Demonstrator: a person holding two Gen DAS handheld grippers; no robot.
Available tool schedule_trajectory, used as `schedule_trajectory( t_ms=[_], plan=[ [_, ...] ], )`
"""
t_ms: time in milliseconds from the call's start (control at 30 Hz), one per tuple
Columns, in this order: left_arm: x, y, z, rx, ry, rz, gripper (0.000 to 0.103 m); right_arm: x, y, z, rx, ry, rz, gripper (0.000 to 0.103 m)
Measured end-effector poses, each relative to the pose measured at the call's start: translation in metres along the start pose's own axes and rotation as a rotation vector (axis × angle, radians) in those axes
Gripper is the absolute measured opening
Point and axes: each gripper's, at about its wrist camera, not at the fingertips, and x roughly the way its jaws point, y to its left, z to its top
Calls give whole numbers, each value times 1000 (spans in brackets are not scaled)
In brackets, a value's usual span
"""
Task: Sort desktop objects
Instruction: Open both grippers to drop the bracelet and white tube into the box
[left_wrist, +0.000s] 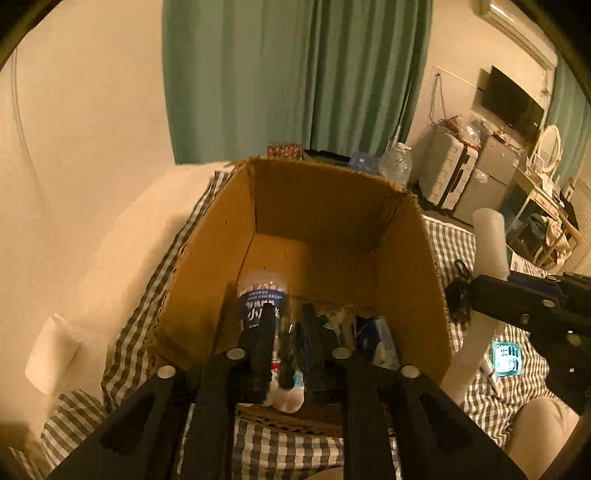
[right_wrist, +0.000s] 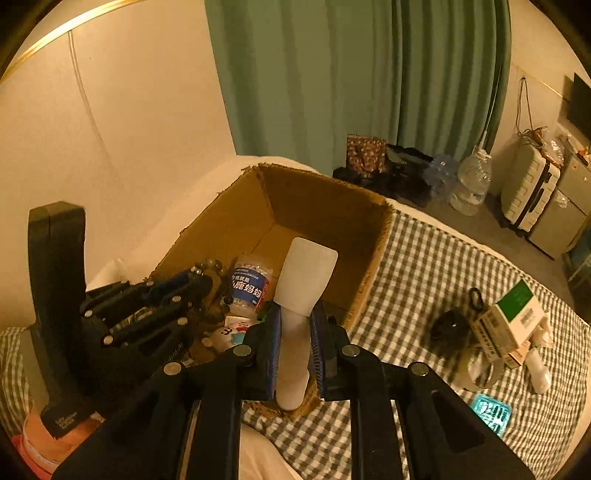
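Note:
An open cardboard box (left_wrist: 325, 206) stands on a checked cloth; it also shows in the right wrist view (right_wrist: 325, 206). My left gripper (left_wrist: 284, 325) reaches into the box with its fingers close around a thin dark object (left_wrist: 286, 354), next to a blue-labelled water bottle (left_wrist: 260, 299) lying inside. My right gripper (right_wrist: 295, 332) is shut on a white spatula-shaped object (right_wrist: 301, 291) and holds it over the box's near right edge. The bottle (right_wrist: 247, 284) and small items lie in the box below it.
On the cloth right of the box lie a black round object (right_wrist: 448, 326), a green-and-white carton (right_wrist: 517, 314), other packets and a glowing teal item (right_wrist: 491, 410). A green curtain, water jugs and a suitcase stand beyond.

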Motion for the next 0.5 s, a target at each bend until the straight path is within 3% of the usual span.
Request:
schedule_trajectory(
  t_ms=[67,133,300,367,433,500],
  plan=[
    [3,6,0,-22,2,5,65,8,2,2,4,5,-4,16],
    [0,11,-2,-36,-25,35,77,13,4,3,14,8,-5,19],
    [2,22,-6,-50,-12,37,79,23,6,7,37,8,-2,24],
    [2,24,-8,-59,-6,36,80,24,5,10,59,-1,4,38],
    [1,24,-8,-54,-5,43,80,23,2,12,83,-21,-14,73],
    [-2,23,-8,-52,-9,47,80,19,-1,12,98,-57,-47,78]
  ],
)
